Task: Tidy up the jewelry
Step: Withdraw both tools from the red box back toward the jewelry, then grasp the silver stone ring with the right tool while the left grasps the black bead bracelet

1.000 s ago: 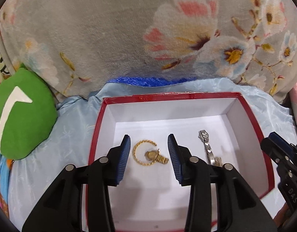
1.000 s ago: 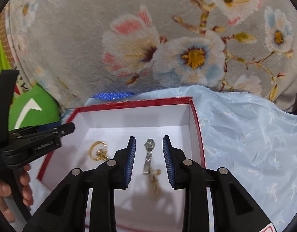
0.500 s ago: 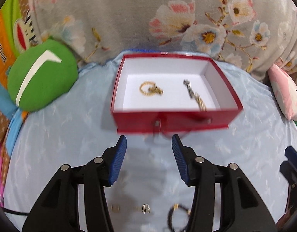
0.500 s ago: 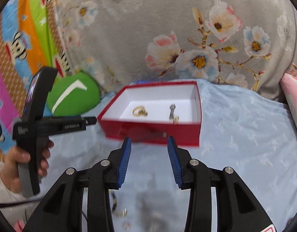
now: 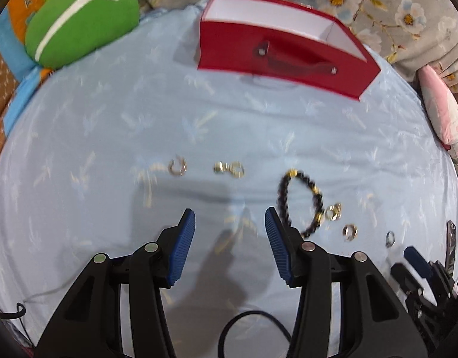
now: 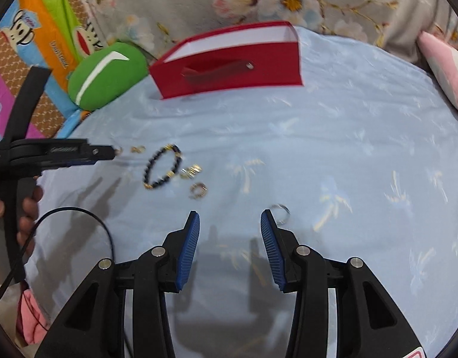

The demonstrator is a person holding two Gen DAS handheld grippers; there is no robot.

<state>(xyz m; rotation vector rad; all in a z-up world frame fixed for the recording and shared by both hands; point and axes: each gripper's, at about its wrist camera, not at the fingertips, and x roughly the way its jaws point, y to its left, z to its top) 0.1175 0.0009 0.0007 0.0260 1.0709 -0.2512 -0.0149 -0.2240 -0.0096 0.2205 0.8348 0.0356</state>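
Pale blue bedding (image 5: 109, 137) lay under both my tools. Left tool (image 5: 230, 220) hung spread with nothing between its pads; right tool (image 6: 230, 222) was opening, also empty, a silver ring (image 6: 279, 209) just beside its right pad. Beyond lay the black bead bracelet (image 5: 299, 201), touching the left tool's right pad in that view, and small gold pieces (image 5: 229, 168). Farthest stood the red box (image 5: 276, 56), well apart from the jewelry, beside a green cushion (image 5: 80, 21).

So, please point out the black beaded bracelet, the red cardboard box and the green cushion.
black beaded bracelet (image 5: 314, 192): left wrist view, beads on its right side.
red cardboard box (image 5: 229, 47): left wrist view, front wall.
green cushion (image 6: 109, 80): right wrist view, its middle.
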